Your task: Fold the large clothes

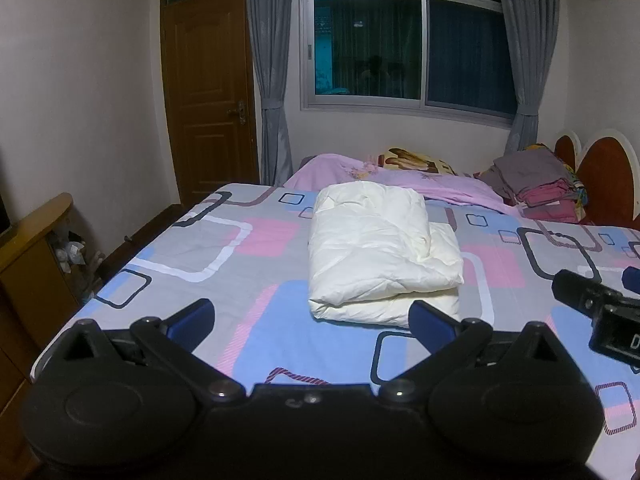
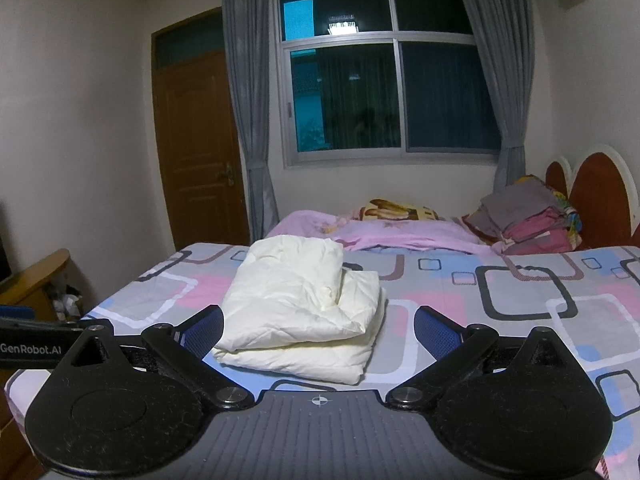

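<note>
A bedroom with a dark window and grey curtains holds a bed (image 1: 208,248) in a patterned sheet; on it, near the middle, lies the white garment (image 1: 380,256), folded into a thick stack. The left gripper (image 1: 312,320) and right gripper (image 2: 319,330) hover near it, jaws wide apart, empty. To finish well, I judge, press the loose upper fold flat and square its edges.

- The left gripper (image 1: 312,322) is held low over the patterned bedsheet (image 1: 224,264), its blue-padded jaws spread wide and empty.
- A folded cream garment (image 1: 380,256) is seen lying on the sheet just beyond the fingertips, untouched.
- The right gripper (image 1: 600,300) is partly seen at the right edge.
- Stacked folded clothes (image 1: 536,184) are seen beside the headboard (image 1: 600,176).
</note>
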Available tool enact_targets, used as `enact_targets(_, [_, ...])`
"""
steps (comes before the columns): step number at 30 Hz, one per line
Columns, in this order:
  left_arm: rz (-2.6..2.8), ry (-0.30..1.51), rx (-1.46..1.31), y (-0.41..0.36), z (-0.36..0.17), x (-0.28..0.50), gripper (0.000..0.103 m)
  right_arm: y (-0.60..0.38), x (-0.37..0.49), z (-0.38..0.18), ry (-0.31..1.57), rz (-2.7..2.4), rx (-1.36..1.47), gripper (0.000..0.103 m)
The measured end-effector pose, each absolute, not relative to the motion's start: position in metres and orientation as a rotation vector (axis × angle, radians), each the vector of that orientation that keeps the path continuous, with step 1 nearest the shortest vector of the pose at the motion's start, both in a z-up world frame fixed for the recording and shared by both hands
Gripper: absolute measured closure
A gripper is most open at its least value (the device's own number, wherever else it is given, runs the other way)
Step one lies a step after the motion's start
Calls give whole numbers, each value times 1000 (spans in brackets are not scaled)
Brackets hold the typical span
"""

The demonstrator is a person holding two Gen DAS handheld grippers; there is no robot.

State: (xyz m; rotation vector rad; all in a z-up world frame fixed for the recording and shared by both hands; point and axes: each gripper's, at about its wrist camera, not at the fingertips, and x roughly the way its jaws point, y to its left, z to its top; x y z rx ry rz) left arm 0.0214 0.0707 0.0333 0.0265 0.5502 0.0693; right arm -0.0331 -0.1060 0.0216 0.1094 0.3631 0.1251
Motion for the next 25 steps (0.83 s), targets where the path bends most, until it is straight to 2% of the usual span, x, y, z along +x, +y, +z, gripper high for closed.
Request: enact_targets(25, [3,589,27,69,15,53,1,-113,-7,3,408,99,117,3])
